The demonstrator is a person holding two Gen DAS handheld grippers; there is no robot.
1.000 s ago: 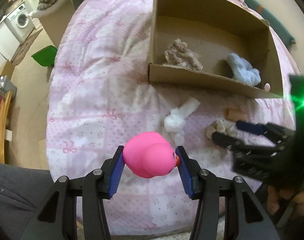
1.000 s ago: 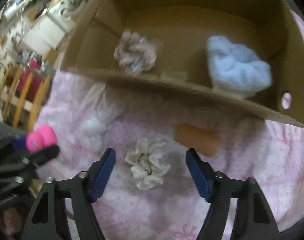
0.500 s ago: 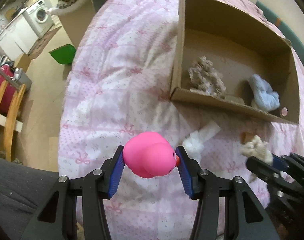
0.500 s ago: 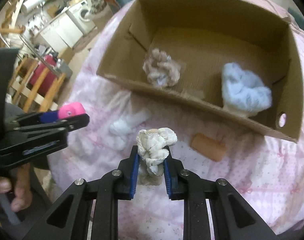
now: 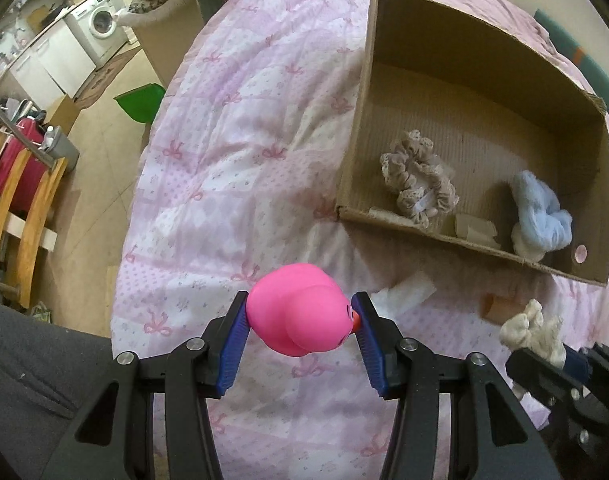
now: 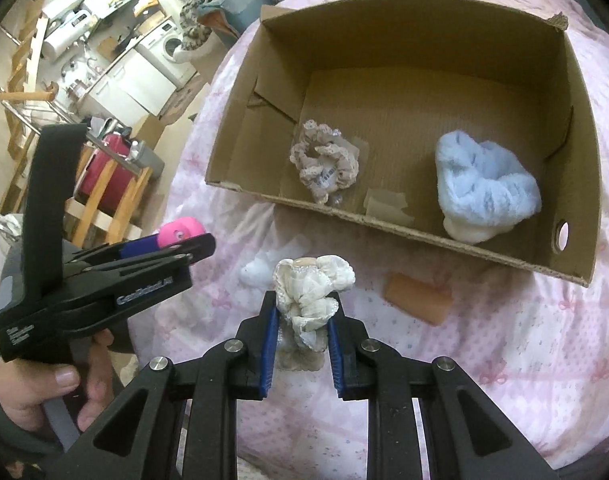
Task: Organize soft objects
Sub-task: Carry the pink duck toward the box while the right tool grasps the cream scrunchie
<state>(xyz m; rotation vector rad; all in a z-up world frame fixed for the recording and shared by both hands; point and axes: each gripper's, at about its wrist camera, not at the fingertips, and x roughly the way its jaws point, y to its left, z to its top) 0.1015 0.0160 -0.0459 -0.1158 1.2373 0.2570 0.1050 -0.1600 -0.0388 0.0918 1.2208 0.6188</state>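
Both tongs loaded — left gripper (image 5: 300,320) clamping a pink duck (image 5: 298,310), right gripper (image 6: 302,320) pinching a cream scrunchie (image 6: 310,290) — the carry awaits release over the cardboard box (image 6: 388,228) at twelve o'clock.

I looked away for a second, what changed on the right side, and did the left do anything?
The right gripper closed on the cream scrunchie and lifted it off the quilt. The left gripper kept its grip on the pink toy. The box contents stayed put.
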